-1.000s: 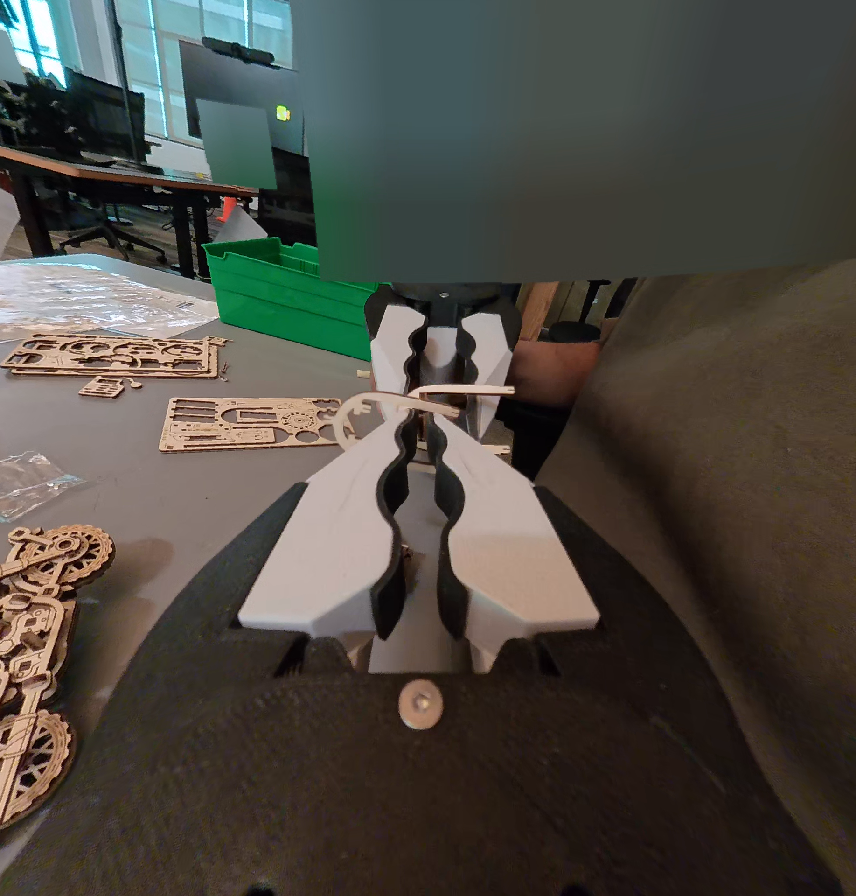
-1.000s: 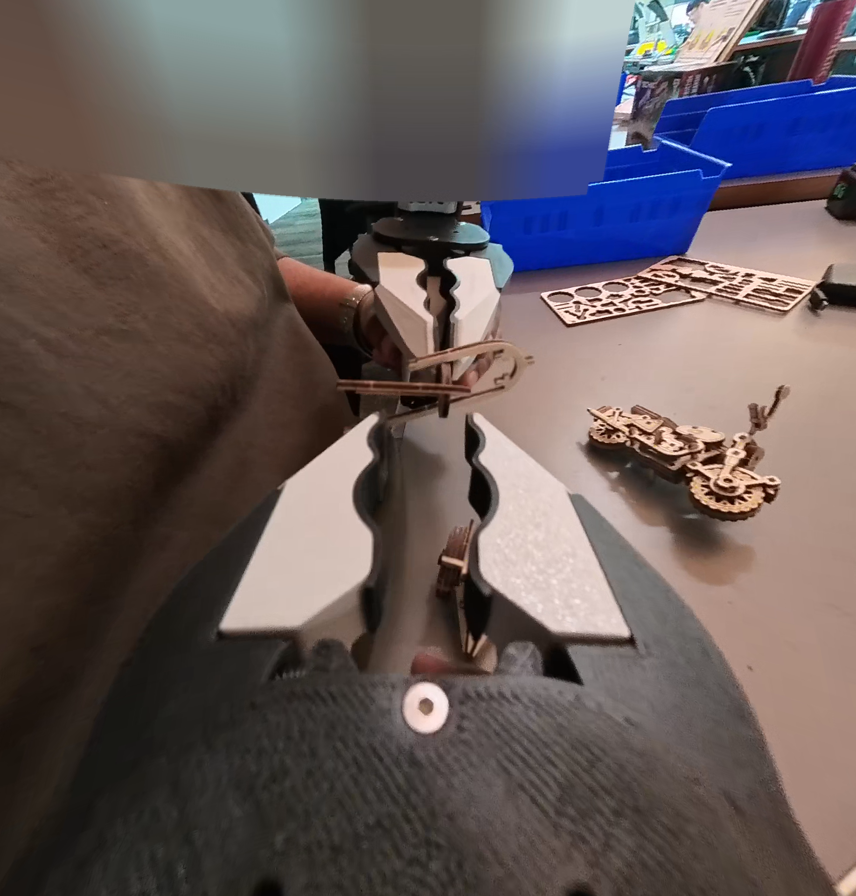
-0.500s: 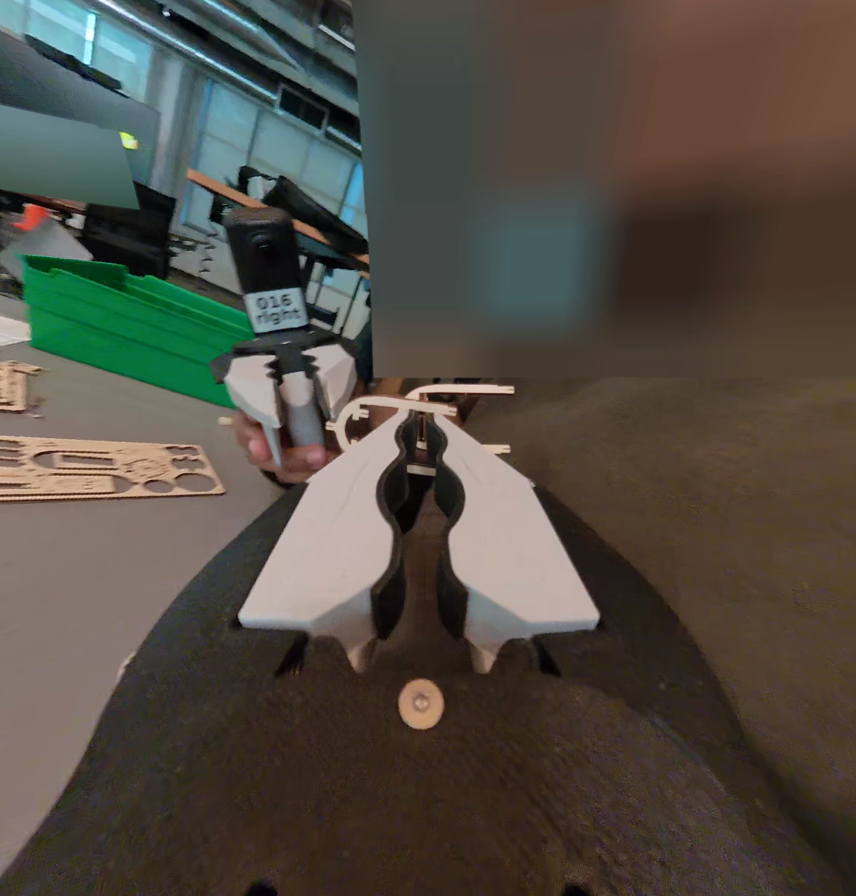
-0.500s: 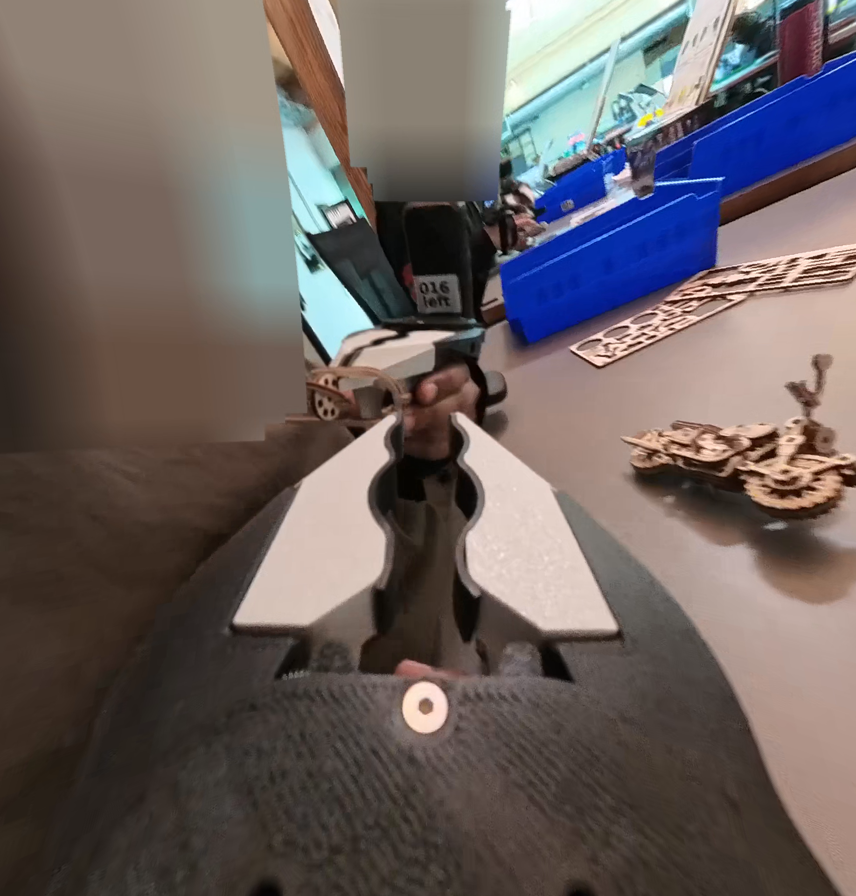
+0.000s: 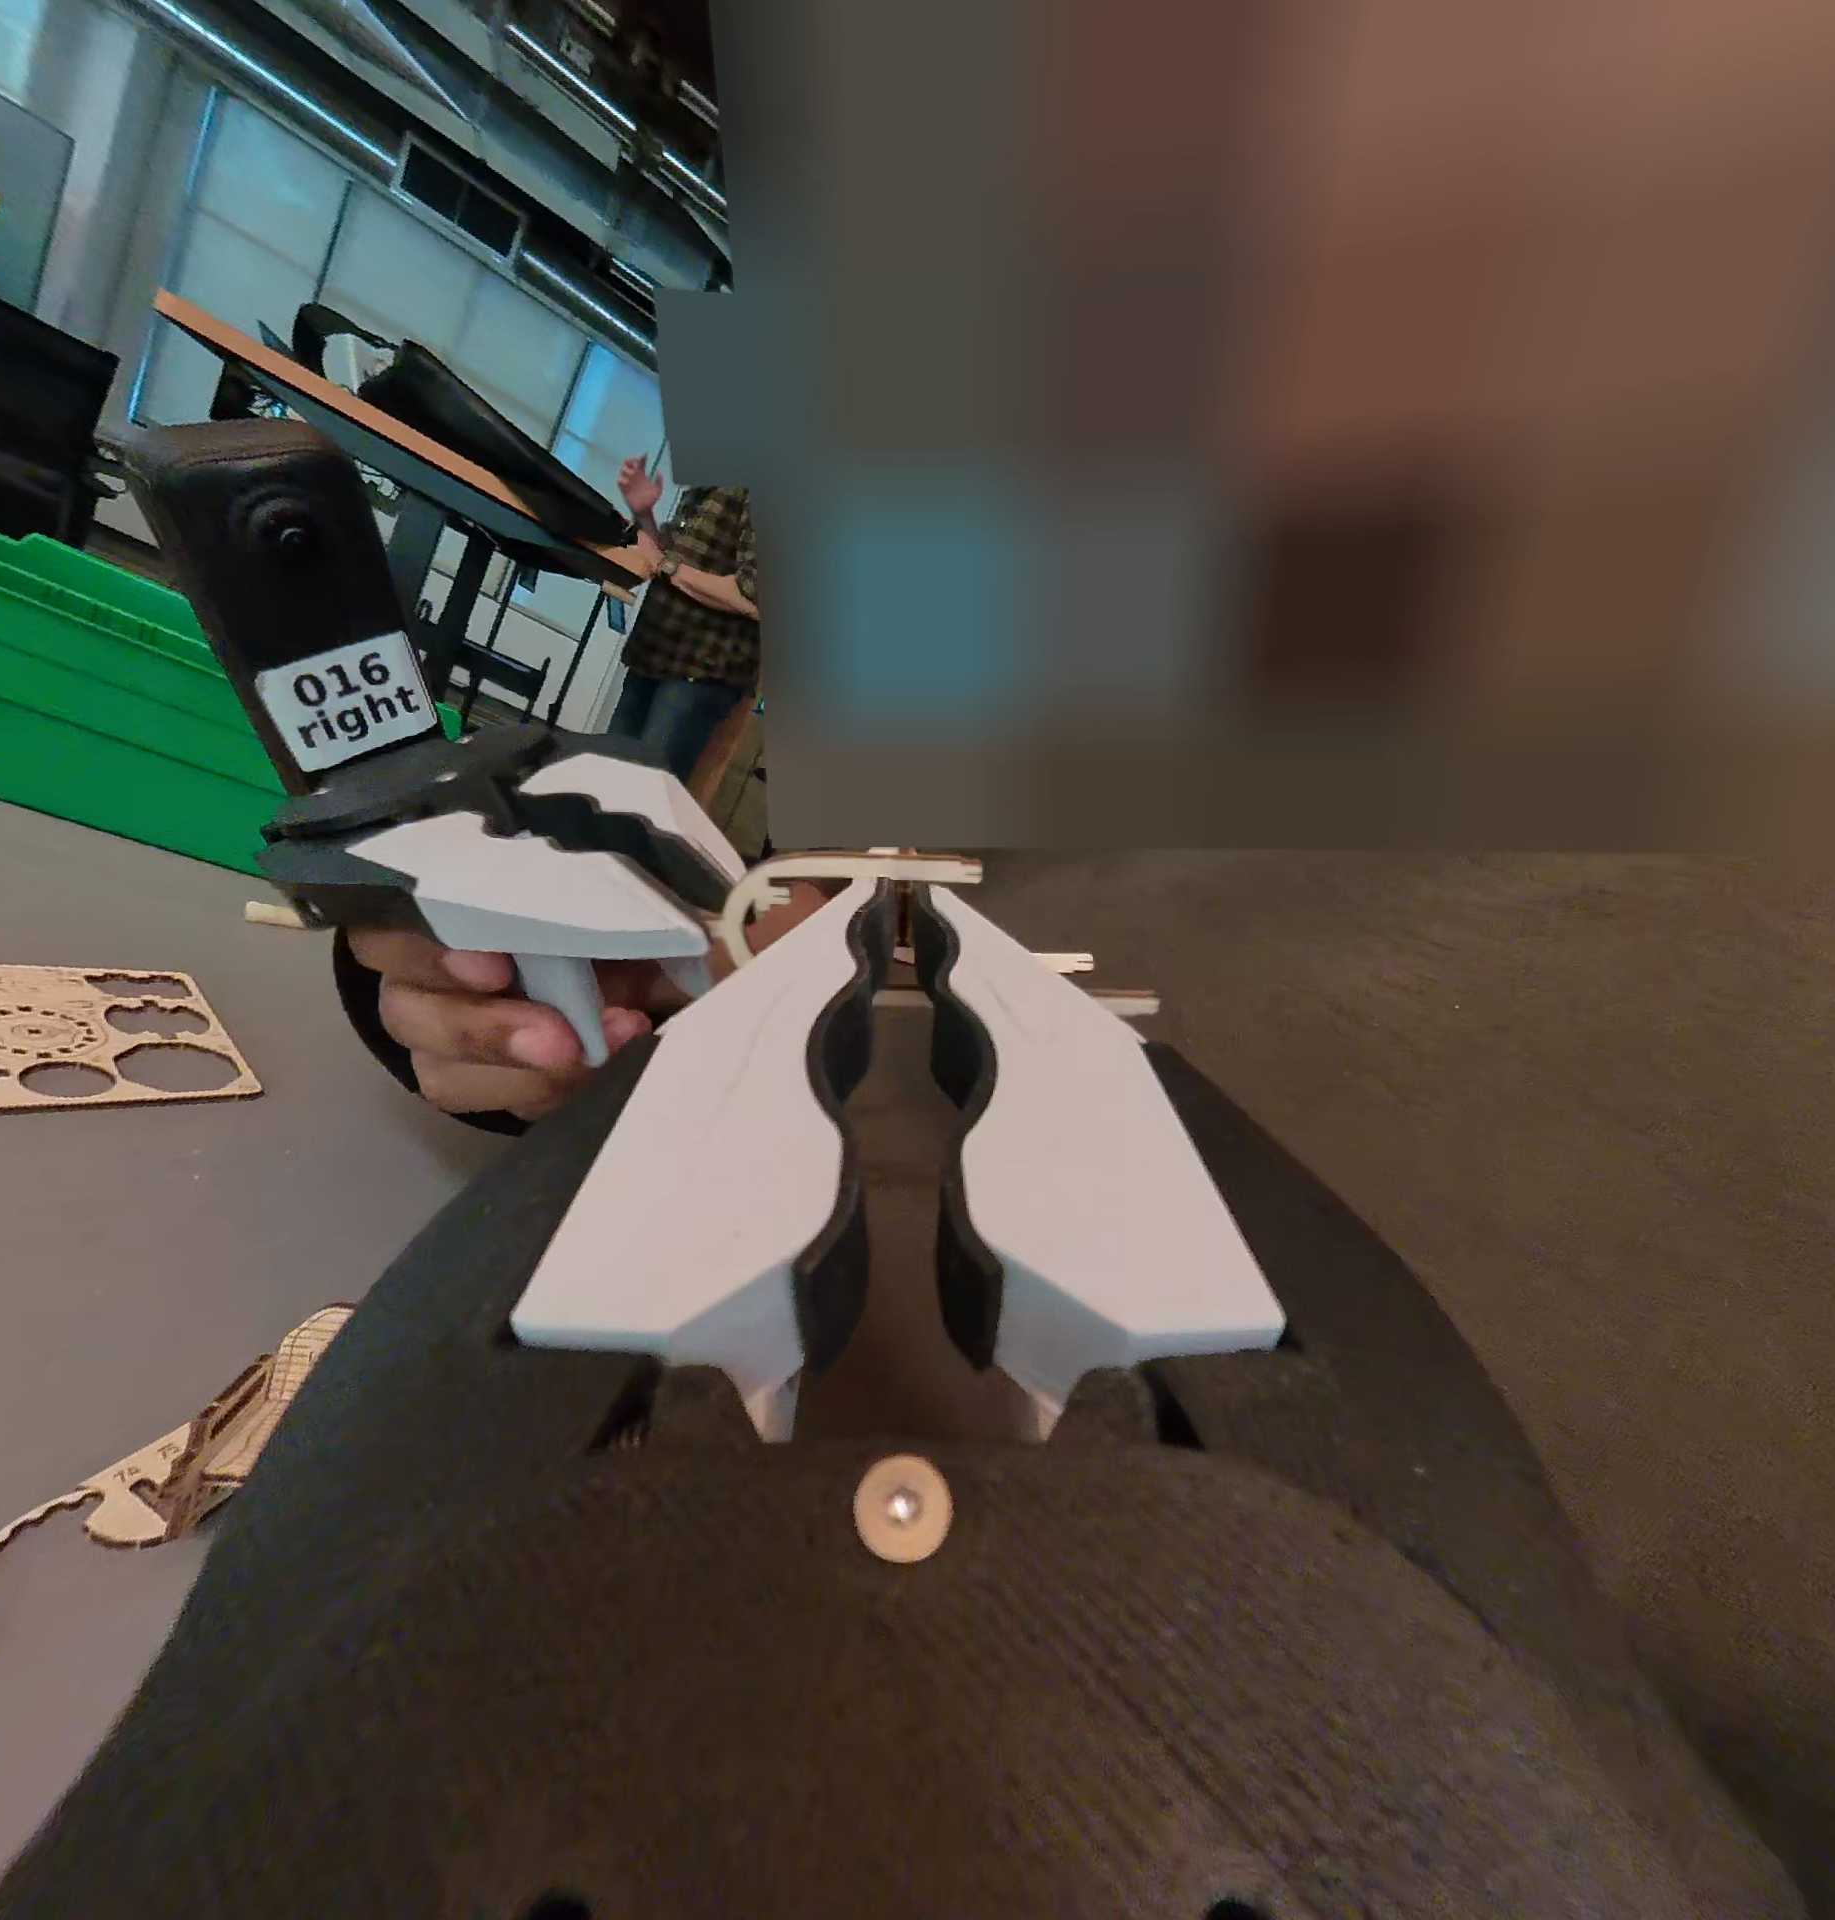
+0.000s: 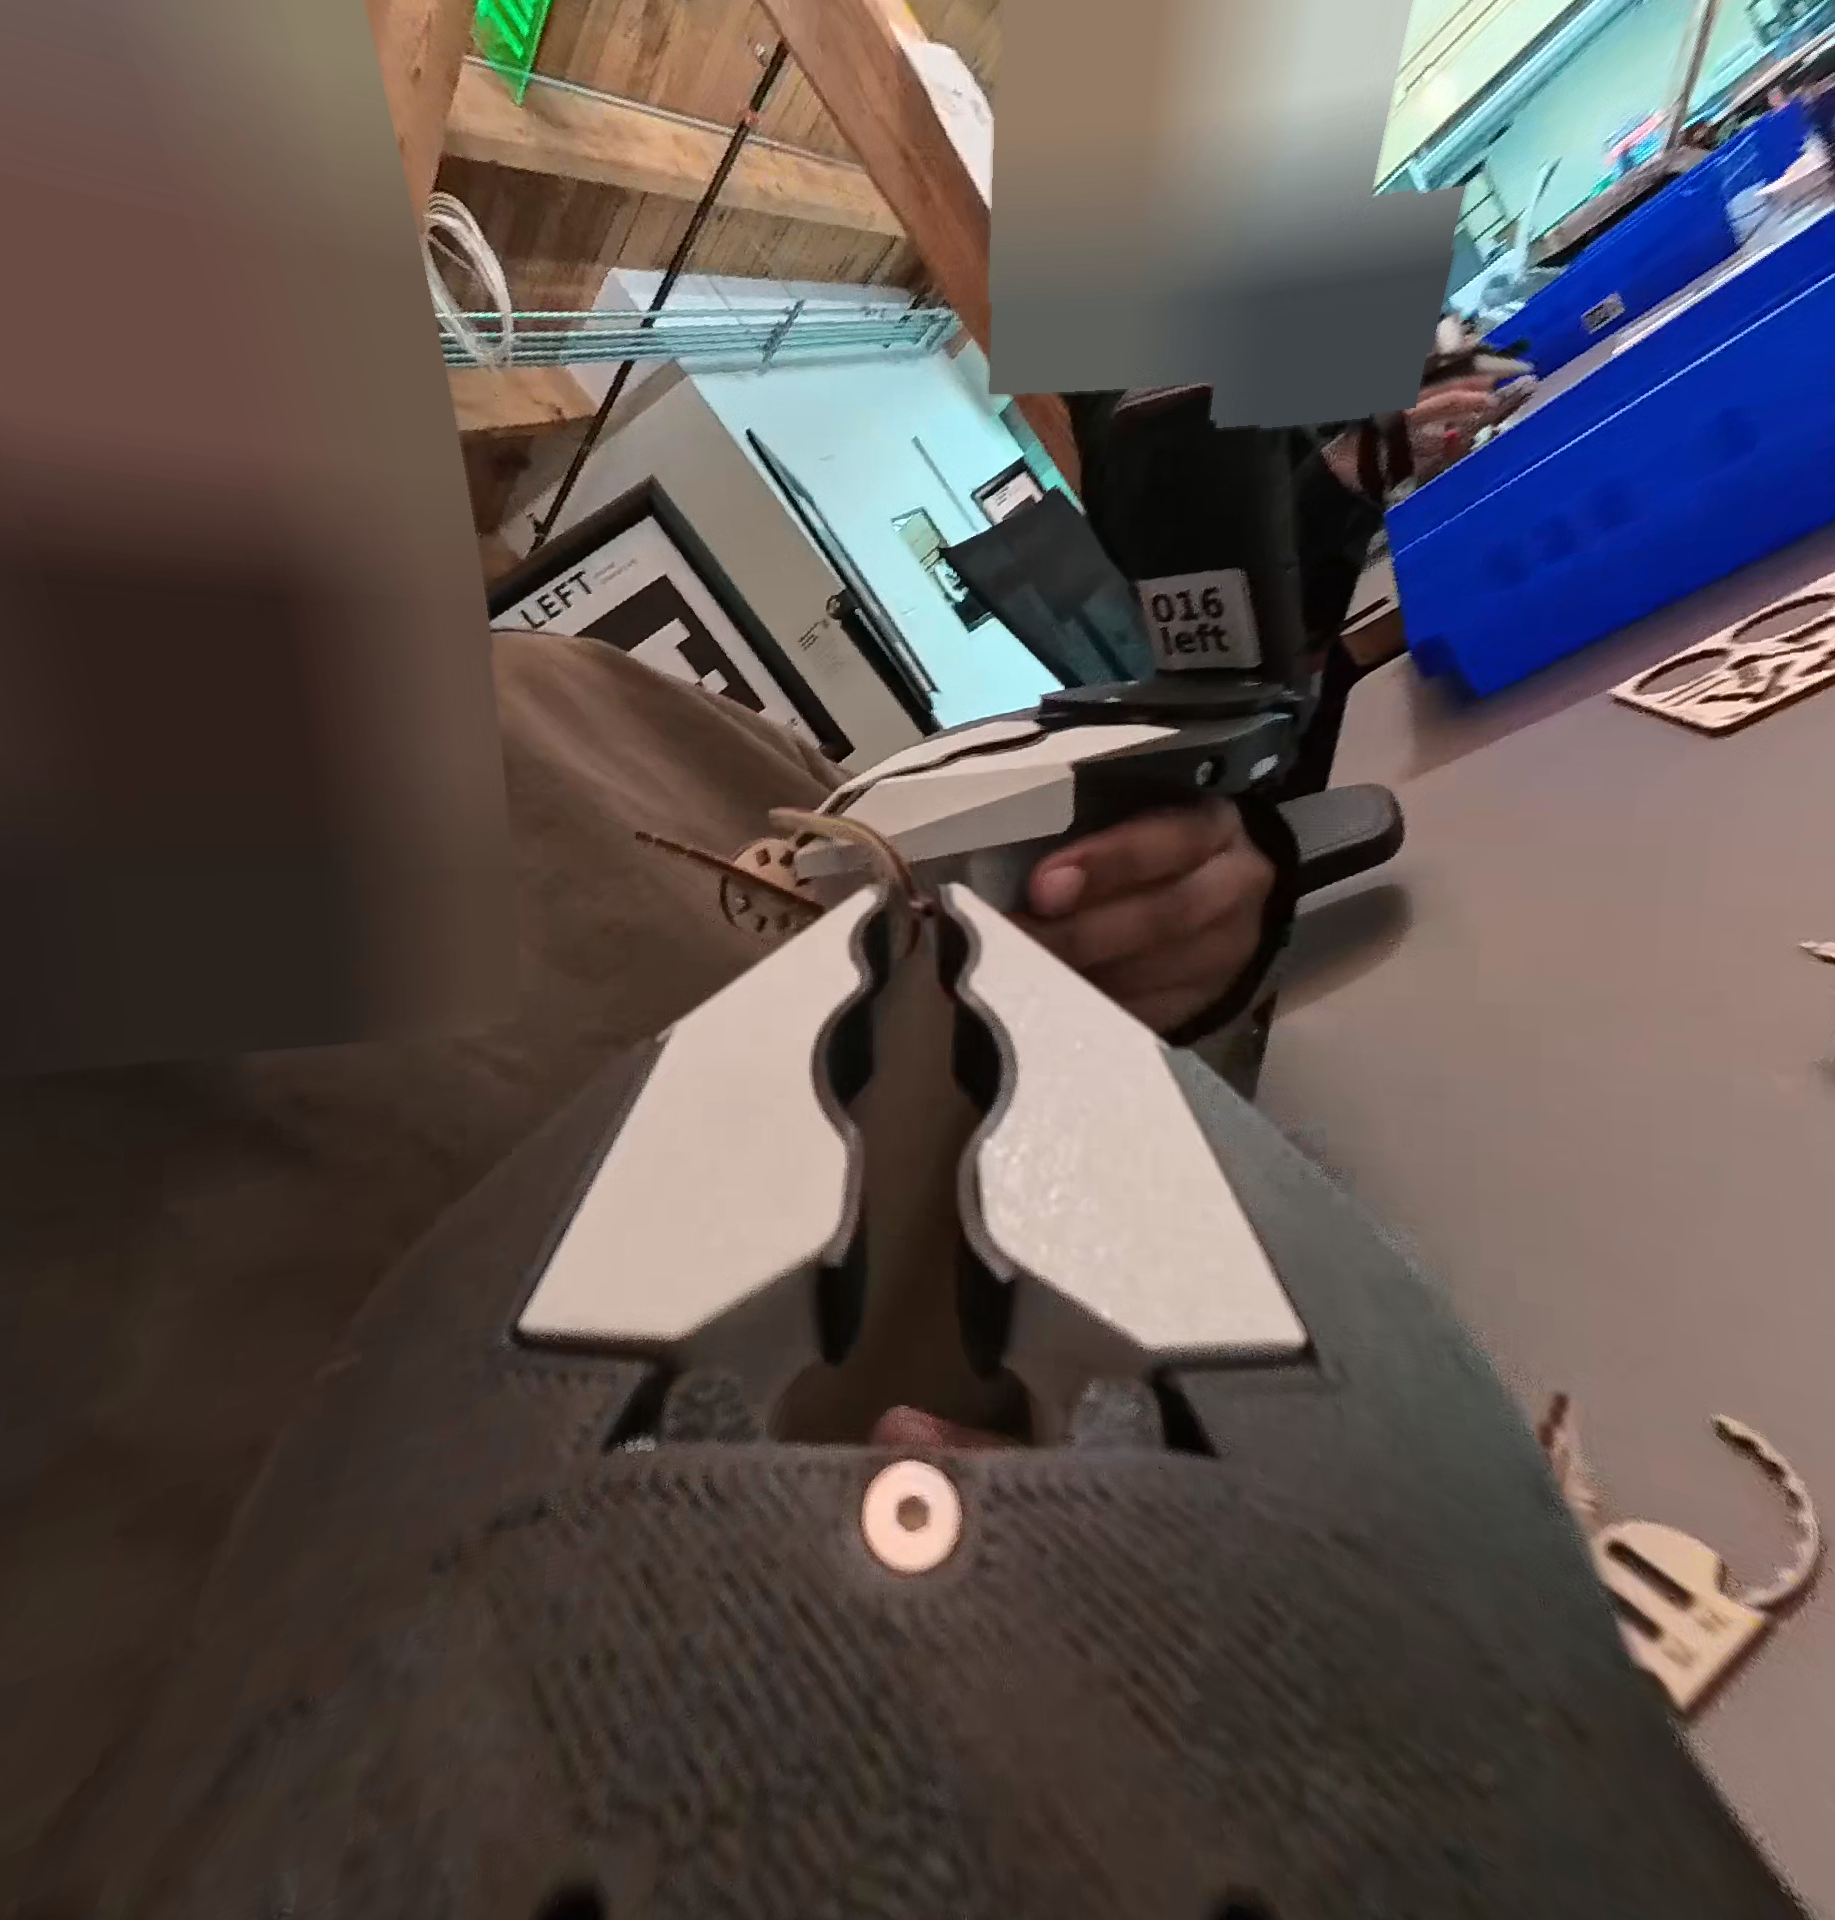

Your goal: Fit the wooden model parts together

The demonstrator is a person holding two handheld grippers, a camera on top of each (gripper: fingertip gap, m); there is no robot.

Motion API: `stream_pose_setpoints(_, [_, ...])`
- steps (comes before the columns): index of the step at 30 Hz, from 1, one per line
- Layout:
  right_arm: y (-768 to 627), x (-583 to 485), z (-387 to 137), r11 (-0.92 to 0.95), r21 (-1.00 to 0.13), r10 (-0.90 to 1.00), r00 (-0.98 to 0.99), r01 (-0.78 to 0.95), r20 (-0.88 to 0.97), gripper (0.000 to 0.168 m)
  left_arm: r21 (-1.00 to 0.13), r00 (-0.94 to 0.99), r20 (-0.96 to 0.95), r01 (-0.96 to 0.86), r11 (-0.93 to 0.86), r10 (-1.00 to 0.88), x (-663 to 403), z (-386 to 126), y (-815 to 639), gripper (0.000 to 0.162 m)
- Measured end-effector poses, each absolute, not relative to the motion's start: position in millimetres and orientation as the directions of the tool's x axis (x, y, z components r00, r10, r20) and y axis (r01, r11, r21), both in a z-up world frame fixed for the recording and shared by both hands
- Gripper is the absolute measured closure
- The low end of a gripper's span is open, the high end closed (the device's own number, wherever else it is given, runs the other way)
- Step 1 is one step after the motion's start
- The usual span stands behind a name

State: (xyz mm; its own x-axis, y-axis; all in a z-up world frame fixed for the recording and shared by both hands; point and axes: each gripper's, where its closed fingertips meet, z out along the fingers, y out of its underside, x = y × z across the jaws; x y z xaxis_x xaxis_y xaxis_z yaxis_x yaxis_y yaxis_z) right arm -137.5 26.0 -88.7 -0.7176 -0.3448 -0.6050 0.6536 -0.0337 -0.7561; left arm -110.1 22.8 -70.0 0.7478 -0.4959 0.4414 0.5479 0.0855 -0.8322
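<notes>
**Both grippers meet at the wooden subassembly**

Since half a second ago the right gripper (image 5: 721, 914) has come closer in the left wrist view: its fingertips now sit just beside the curved hook end of the wooden part (image 5: 871, 883), where earlier it stood off to the left with a clear gap. Right wrist view agrees: the left gripper (image 6: 840, 857) has swung nearer, and the wooden part (image 6: 778, 878) now lies right at the tips of the right gripper's fingers (image 6: 788, 1039).

Left gripper (image 5: 897, 904): jaws nearly together, clamped on the wooden part at the tips. Thin slats and pegs stick out to either side.

Right gripper (image 6: 908, 914): tips pinched close, with a dark curved sliver of the part between them. Whether it bears on the piece or only touches it, cannot tell; that area is blurred.

Part is held in the air above the grey table (image 5: 144, 1226), close to the person's brown top (image 5: 1515, 1143).

On the table:
- cut-out sheet (image 5: 71, 1039), far left
- loose toothed piece (image 5: 144, 1507), near the left gripper body
- curved toothed piece (image 6: 1682, 1590), low right in the right wrist view
- green bin (image 5: 71, 707)
- blue bin (image 6: 1619, 520)

Writing: each gripper carries a white printed label (image 5: 347, 698) (image 6: 1199, 621); a framed black-and-white sign (image 6: 643, 623) stands behind. Text not transcribed.
</notes>
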Motion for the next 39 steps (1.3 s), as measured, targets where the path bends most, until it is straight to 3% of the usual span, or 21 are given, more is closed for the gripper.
stream_pose_setpoints(11, [34.1,-128.1,-79.6,0.001,-0.705,-0.455,-0.627,0.709,-0.632,0.167,-0.777,0.673,0.506,0.627,0.056,-0.539,-116.6,-69.3,15.5,0.161])
stream_pose_setpoints(35, [22.2,-105.6,-78.8,0.181,-0.52,-0.598,-0.326,0.835,-0.732,0.167,-0.823,0.661,0.462,0.569,-0.008,-0.592,-96.6,-73.5,18.8,0.16])
stream_pose_setpoints(39, [25.9,-116.9,-78.8,0.131,-0.518,-0.575,-0.361,0.845,-0.734,0.167,-0.804,0.704,0.509,0.595,0.019,-0.496,-115.4,-78.4,25.6,0.144])
